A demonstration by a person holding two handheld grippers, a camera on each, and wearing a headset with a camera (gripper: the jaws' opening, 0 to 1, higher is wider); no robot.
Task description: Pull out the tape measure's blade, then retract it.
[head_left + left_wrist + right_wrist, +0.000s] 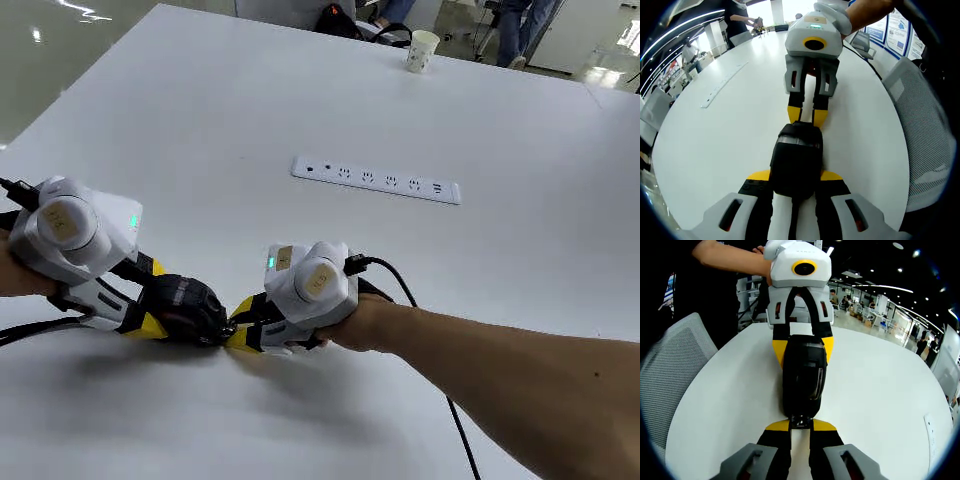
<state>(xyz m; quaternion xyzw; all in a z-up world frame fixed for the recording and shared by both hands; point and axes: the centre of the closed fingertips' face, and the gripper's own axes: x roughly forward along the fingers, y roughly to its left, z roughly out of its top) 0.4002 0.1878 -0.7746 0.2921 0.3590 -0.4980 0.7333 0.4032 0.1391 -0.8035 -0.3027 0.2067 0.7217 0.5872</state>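
Observation:
A black tape measure [187, 308] lies low over the white table [300, 110]. My left gripper [163, 298] is shut on its body, yellow-tipped jaws on either side. In the left gripper view the case [796, 155] sits between those jaws [796, 176]. My right gripper [236, 326] faces it from the right, tips [807, 118] at the case's front end. In the right gripper view my right gripper [800, 426] is shut on the small blade tab [800, 420] at the case [804, 375] mouth. The left gripper [803, 347] holds the far end. No length of blade shows.
A white power strip [376, 180] lies mid-table and a paper cup [422, 50] stands at the far edge. A black cable [425, 325] trails from the right gripper. A grey mesh chair [925, 140] stands beside the table. People stand in the room behind.

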